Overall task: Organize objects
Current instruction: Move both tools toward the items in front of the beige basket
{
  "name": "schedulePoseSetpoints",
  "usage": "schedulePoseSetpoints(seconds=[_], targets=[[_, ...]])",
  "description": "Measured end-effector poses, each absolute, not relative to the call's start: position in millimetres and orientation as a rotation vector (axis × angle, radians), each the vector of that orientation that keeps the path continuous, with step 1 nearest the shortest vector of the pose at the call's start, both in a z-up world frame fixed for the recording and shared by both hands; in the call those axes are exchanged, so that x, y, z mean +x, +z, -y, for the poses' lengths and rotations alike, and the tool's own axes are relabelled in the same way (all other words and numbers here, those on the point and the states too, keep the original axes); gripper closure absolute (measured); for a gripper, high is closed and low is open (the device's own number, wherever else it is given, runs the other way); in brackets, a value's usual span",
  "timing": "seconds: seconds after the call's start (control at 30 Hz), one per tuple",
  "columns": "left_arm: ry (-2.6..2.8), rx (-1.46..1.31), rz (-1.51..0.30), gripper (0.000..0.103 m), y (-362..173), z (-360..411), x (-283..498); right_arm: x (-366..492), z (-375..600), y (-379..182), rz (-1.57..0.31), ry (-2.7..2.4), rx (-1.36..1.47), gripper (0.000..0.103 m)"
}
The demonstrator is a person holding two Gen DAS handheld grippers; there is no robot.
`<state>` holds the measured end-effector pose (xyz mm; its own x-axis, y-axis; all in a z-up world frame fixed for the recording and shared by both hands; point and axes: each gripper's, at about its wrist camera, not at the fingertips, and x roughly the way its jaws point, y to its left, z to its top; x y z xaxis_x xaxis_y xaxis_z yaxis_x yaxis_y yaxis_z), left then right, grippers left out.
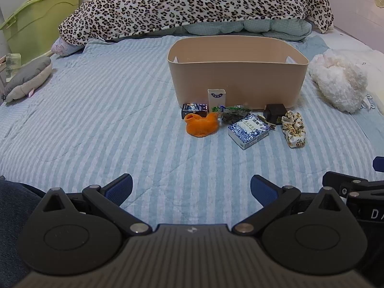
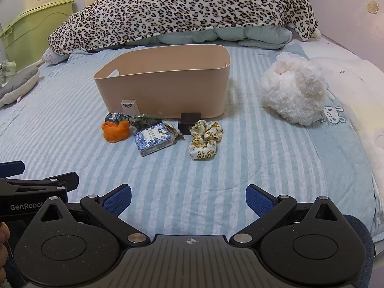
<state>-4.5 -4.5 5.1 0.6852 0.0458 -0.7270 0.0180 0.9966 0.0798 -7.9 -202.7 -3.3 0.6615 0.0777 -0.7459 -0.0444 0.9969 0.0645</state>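
Only right view shows bunny print (image 2: 332, 115), both grippers' fingers spread, empty

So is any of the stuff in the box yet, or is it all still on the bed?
Nothing looks done yet: what shows of the inside of the beige plastic bin is bare. Nothing is in hand; the left gripper and right gripper are both open and holding nothing. Left to tidy: the orange cloth, blue-and-white patterned box, floral fabric scrunchie, small dark cube, little white carton and the wrapped packets beside them.
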Motion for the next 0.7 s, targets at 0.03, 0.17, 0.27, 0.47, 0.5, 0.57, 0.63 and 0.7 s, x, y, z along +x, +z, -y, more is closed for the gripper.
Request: schedulePoseSetpoints(seconds=[0.03, 0.17, 0.27, 0.47, 0.5, 0.57, 0.63, 0.7], targets=[[0.015, 0.083, -0.817, 0.000, 4.8, 4.7, -4.4, -7.9, 202.6, -3.9, -0.847, 0.070, 0.043, 0.000], [0.014, 0.083, -0.817, 0.000, 4.6, 5.3, -4.3, -7.6, 201.5, -5.9, -0.854, 0.075, 0.045, 0.000], [0.014, 0.084, -0.817, 0.000, 3.9, 5.8, -4.4, -7.3, 201.8, -6.7, -0.856, 0.075, 0.045, 0.000], [0.014, 0.084, -0.819, 0.000, 3.7, 6.1, -4.5, -6.5, 202.9, -7.4, -0.856, 0.070, 0.049, 0.000], [0.014, 0.084, -0.819, 0.000, 3.6, 6.2, -4.6, -6.1, 203.1, -7.2, -0.858, 0.069, 0.049, 0.000], [0.014, 0.085, -0.819, 0.000, 3.6, 6.2, -4.6, -5.6, 203.5, -7.6, -0.859, 0.068, 0.050, 0.000], [0.014, 0.085, -0.820, 0.000, 3.2, 6.5, -3.7, -5.2, 203.4, -7.6, -0.860, 0.067, 0.050, 0.000], [0.014, 0.085, -0.821, 0.000, 2.9, 6.6, -3.6, -5.0, 203.5, -8.0, -0.860, 0.067, 0.049, 0.000]])
